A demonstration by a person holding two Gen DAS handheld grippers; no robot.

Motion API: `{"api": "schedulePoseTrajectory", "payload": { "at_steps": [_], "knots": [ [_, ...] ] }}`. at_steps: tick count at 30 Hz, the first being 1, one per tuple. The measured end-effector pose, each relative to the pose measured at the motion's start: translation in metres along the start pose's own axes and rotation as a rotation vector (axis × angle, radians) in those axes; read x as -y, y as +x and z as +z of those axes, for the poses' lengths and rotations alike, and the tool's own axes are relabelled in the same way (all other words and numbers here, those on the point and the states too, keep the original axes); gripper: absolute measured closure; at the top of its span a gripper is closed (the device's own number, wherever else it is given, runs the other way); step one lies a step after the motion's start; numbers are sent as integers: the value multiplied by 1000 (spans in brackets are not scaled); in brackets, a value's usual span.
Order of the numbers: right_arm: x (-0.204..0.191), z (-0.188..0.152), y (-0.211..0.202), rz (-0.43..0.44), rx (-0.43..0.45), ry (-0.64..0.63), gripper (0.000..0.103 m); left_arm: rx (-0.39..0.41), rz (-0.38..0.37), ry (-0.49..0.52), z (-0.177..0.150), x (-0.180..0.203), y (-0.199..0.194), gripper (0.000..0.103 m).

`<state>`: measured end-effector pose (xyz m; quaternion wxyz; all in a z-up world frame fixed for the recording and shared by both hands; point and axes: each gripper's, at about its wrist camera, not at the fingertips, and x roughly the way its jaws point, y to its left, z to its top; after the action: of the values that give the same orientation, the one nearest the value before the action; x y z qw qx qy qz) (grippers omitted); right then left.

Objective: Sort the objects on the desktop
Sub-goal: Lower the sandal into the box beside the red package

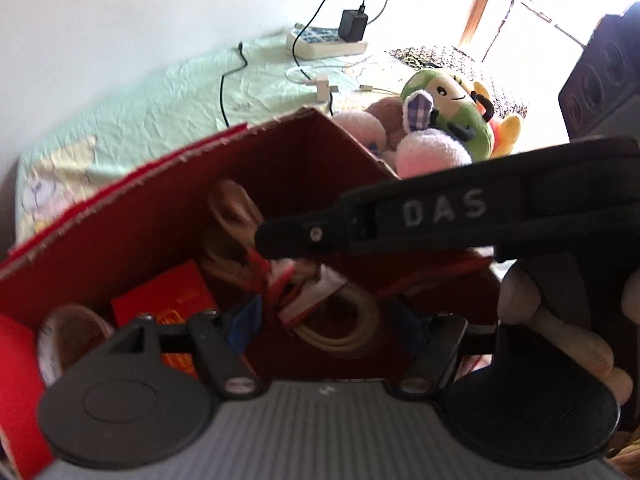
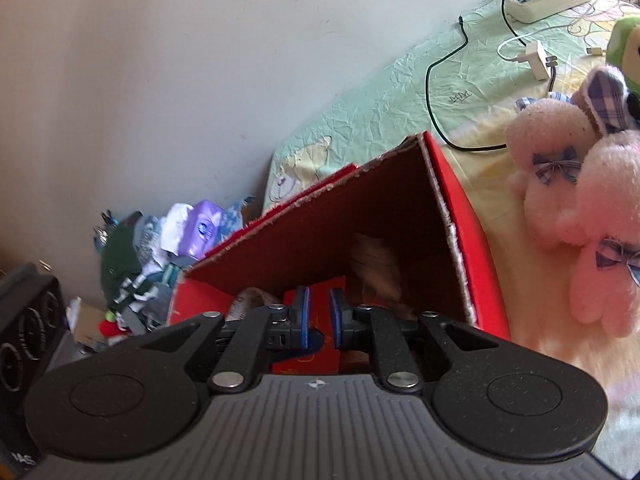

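An open red cardboard box (image 1: 132, 220) fills the left wrist view. Inside lie a red envelope (image 1: 168, 296), a tape roll (image 1: 68, 340), a coiled pale cable (image 1: 352, 332) and small red and white bits. My left gripper (image 1: 328, 326) hangs open over the box with nothing between its blue pads (image 1: 244, 328). The right gripper's black arm reaches in from the right, tip over the box's middle. In the right wrist view the right gripper (image 2: 320, 316) points down into the box (image 2: 472, 240). Its pads (image 2: 302, 312) stand a narrow gap apart, and only the envelope (image 2: 316, 292) shows between them.
Pink plush toys (image 2: 568, 208) and a green plush (image 1: 452, 108) lie right of the box on a pale green sheet (image 1: 160, 96). A power strip (image 1: 324, 40) with a black adapter, a white charger (image 1: 324, 88) and cables sit further back. Packets and clutter (image 2: 168, 248) lie by the wall.
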<state>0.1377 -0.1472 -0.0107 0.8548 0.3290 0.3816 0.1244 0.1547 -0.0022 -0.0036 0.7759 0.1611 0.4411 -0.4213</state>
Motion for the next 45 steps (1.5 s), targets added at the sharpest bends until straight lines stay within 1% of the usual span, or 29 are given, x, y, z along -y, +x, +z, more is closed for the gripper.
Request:
{"api": "schedulePoseTrajectory", "payload": {
  "at_steps": [1, 3, 4, 7, 9, 11, 14, 17, 19, 20, 22, 24, 27, 29, 30, 32, 34, 36, 38, 40, 42, 44, 45],
  "knots": [
    [-1, 0, 3, -9, -1, -3, 89, -2, 0, 8, -1, -1, 1, 28],
    [-1, -1, 6, -16, 1, 1, 84, -19, -11, 3, -1, -7, 7, 24],
    [-1, -3, 6, -12, 6, 6, 83, -23, -14, -2, -1, -10, 10, 23],
    [-2, -5, 5, -26, 28, -2, 86, -22, -13, -22, -6, -20, 11, 23],
    [-4, -6, 4, -47, 38, -9, 86, -22, -21, -55, -7, -28, 10, 23],
    [-7, -5, 5, -75, 42, -24, 86, -17, 4, -89, -10, -36, 8, 19],
    [-8, -5, 7, -95, 46, -41, 86, -14, 23, -142, -12, -47, 5, 19],
    [-8, -7, 7, -96, 61, -40, 87, -3, 69, -171, -15, -55, 4, 19],
    [-8, -8, 7, -104, 71, -45, 87, -14, 63, -209, -15, -60, 7, 19],
    [-10, -8, 8, -115, 74, -52, 88, -19, 68, -218, -13, -62, 8, 19],
    [-12, -9, 9, -143, 80, -67, 89, -35, 102, -226, -13, -61, 10, 19],
    [-13, -10, 10, -164, 81, -73, 89, -37, 128, -219, -15, -59, 7, 19],
    [-13, -7, 12, -177, 60, -60, 89, -30, 134, -239, -16, -61, 5, 16],
    [-15, -3, 16, -196, 10, -66, 89, -43, 140, -267, -17, -66, 3, 16],
    [-18, 0, 18, -218, -21, -95, 88, -52, 150, -272, -16, -66, 5, 16],
    [-27, 5, 23, -280, -81, -195, 87, -55, 202, -252, -16, -66, 2, 16],
    [-35, 10, 31, -328, -162, -292, 85, -55, 269, -226, -18, -64, -1, 16],
    [-43, 13, 41, -365, -258, -392, 83, -59, 291, -225, -21, -66, -2, 16],
    [-48, 12, 52, -402, -332, -487, 81, -57, 310, -229, -22, -68, -4, 17],
    [-51, 9, 65, -440, -411, -565, 80, -52, 370, -212, -23, -67, -6, 16],
    [-49, 7, 77, -458, -478, -604, 79, -53, 418, -194, -25, -67, -7, 16],
    [-47, 5, 88, -461, -534, -627, 77, -47, 416, -203, -26, -72, -7, 16],
    [-46, 5, 91, -450, -553, -630, 72, -41, 410, -211, -27, -75, -8, 15]
  ]
}}
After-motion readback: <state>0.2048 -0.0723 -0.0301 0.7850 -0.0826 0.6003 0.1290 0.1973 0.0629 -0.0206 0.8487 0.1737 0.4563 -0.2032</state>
